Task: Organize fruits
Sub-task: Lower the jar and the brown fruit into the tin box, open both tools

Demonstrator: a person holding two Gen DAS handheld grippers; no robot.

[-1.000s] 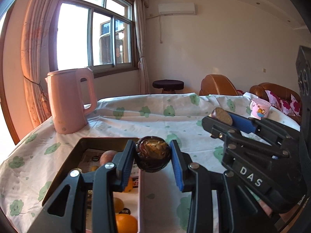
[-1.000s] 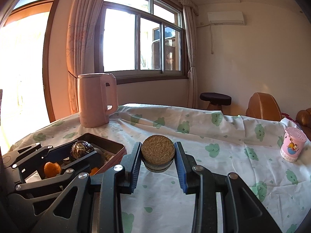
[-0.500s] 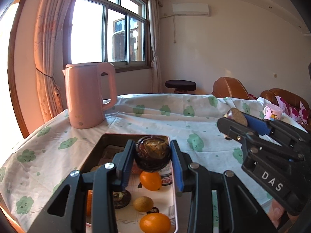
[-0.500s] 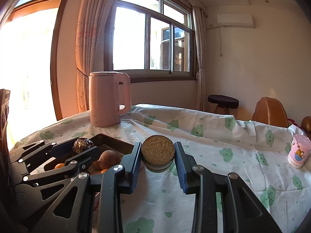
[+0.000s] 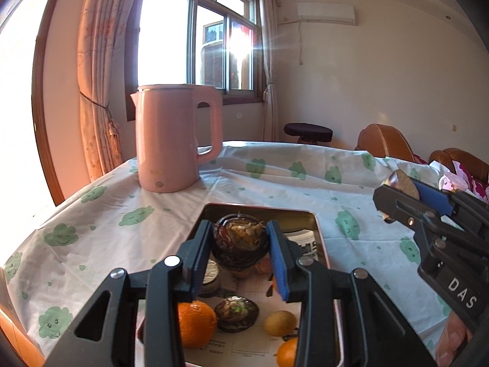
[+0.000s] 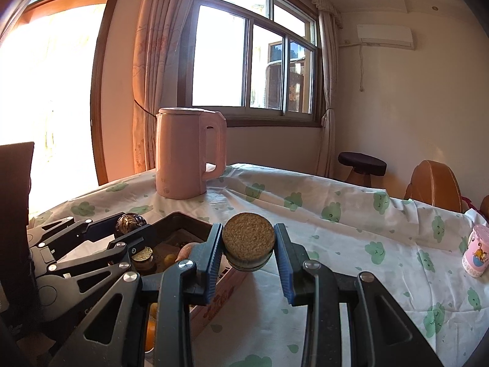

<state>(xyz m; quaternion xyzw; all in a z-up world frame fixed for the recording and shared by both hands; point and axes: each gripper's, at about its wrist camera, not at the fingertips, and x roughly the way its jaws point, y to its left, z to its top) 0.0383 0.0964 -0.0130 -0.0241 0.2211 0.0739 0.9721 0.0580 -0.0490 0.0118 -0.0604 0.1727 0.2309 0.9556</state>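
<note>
My left gripper (image 5: 241, 244) is shut on a dark round jar (image 5: 240, 244) of dried bits and holds it above a metal tray (image 5: 259, 211). The tray holds oranges (image 5: 195, 324), a small brown fruit (image 5: 279, 322) and another dark jar (image 5: 237, 312). My right gripper (image 6: 247, 244) is shut on a cork-topped jar (image 6: 248, 240), just right of the tray (image 6: 180, 218). The right gripper also shows in the left wrist view (image 5: 406, 195), and the left gripper shows in the right wrist view (image 6: 122, 229).
A pink kettle (image 5: 177, 137) stands on the cloud-print tablecloth (image 5: 275, 171) behind the tray. A small pink cup (image 6: 475, 253) stands at the right. A stool (image 6: 362, 165) and brown chairs (image 6: 434, 183) lie beyond the table.
My left gripper has moved with the dark jar over the tray and now looks down into it. My right gripper has kept its cork-topped jar and drifted left, nearer the tray.
</note>
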